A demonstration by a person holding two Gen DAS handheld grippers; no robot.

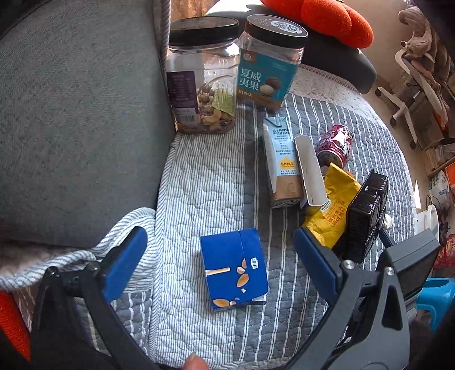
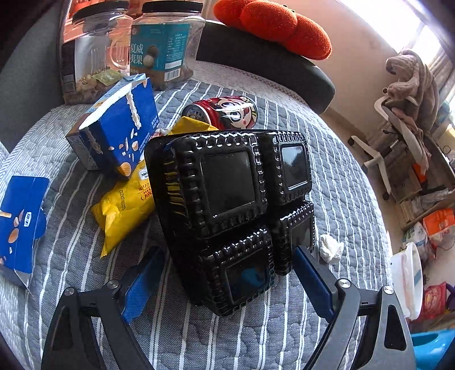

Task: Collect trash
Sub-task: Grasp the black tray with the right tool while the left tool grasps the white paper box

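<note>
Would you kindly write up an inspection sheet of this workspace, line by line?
Surface: grey striped quilted cover over a sofa seat.
Job's things: flattened blue carton; opened blue box leaning by the milk carton; yellow snack bag; red can on its side; black plastic tray, tilted; crumpled tissue.
Clutter: two black-lidded jars at the back, one with nuts; orange cushion.
Grippers: left gripper open around the flattened carton; right gripper open around the tray's lower edge, contact unclear.
Cables: nothing seen.
Surroundings: white office chair draped with clothes, bags on the floor.
</note>
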